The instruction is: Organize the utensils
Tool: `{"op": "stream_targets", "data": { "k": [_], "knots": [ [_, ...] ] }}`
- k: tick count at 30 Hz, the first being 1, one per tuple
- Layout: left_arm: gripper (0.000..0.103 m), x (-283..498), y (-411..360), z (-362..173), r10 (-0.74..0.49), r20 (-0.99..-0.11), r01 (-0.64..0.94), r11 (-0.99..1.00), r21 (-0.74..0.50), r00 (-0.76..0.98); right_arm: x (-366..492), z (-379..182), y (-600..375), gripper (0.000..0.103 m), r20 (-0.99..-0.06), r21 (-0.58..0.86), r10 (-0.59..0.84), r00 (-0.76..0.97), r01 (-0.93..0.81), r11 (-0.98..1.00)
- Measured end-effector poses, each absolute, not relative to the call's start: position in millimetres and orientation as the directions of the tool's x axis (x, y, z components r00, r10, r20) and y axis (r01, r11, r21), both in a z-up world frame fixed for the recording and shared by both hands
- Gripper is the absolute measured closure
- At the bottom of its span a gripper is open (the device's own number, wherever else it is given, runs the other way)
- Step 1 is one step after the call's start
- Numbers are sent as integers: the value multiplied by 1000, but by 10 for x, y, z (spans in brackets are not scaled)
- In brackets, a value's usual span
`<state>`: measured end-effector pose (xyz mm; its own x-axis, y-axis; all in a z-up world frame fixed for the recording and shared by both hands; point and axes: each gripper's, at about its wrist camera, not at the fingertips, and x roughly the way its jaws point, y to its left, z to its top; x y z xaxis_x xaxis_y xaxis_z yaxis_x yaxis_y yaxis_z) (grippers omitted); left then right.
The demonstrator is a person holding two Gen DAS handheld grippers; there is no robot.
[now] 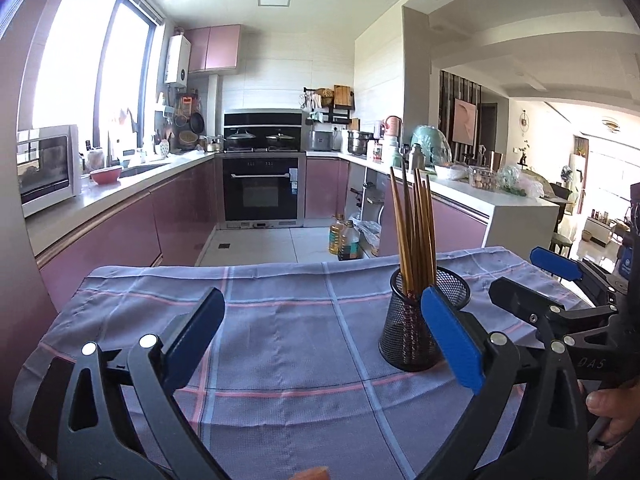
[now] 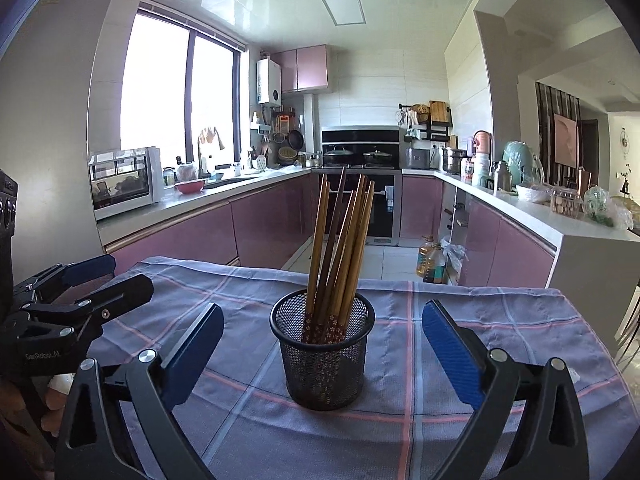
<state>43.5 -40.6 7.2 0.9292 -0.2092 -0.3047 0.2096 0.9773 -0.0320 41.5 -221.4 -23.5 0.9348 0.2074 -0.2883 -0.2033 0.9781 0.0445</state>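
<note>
A black mesh cup [image 2: 324,360] stands upright on a blue-grey checked cloth [image 2: 480,320] and holds several brown chopsticks [image 2: 340,248], tips up. My right gripper [image 2: 323,310] is open, its blue pads spread wide to either side of the cup and clear of it. My left gripper [image 1: 322,300] is open too, with only cloth [image 1: 280,320] between its fingers. There the cup [image 1: 412,332] with its chopsticks [image 1: 414,232] sits just behind the right finger. The right gripper [image 1: 520,272] shows at the right, the left gripper [image 2: 128,274] at the left.
The cloth covers a table whose far edge [image 1: 280,266] drops to a tiled floor with oil bottles [image 1: 344,240]. Pink cabinets, an oven [image 1: 260,184] and cluttered counters lie beyond. A hand [image 1: 612,408] holds the right gripper's handle.
</note>
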Motion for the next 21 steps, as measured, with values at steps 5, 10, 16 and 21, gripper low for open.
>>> {"op": "stream_targets", "data": {
  "k": [5, 10, 16, 21],
  "knots": [
    [6, 242, -337, 126, -170, -248, 167, 985, -33, 954, 297, -205, -2135, 7, -245, 32, 179, 953, -176, 984],
    [6, 150, -313, 146, -167, -239, 160, 986, -49, 957, 205, -221, -2112, 7, -212, 25, 152, 965, -150, 988],
    [6, 97, -303, 162, -158, -229, 149, 987, -55, 961, 137, -226, -2063, 7, -189, 5, 127, 974, -128, 992],
    [6, 33, -308, 189, -141, -202, 135, 990, -44, 969, 100, -215, -2037, 7, -172, -5, 117, 978, -119, 993]
  ]
}}
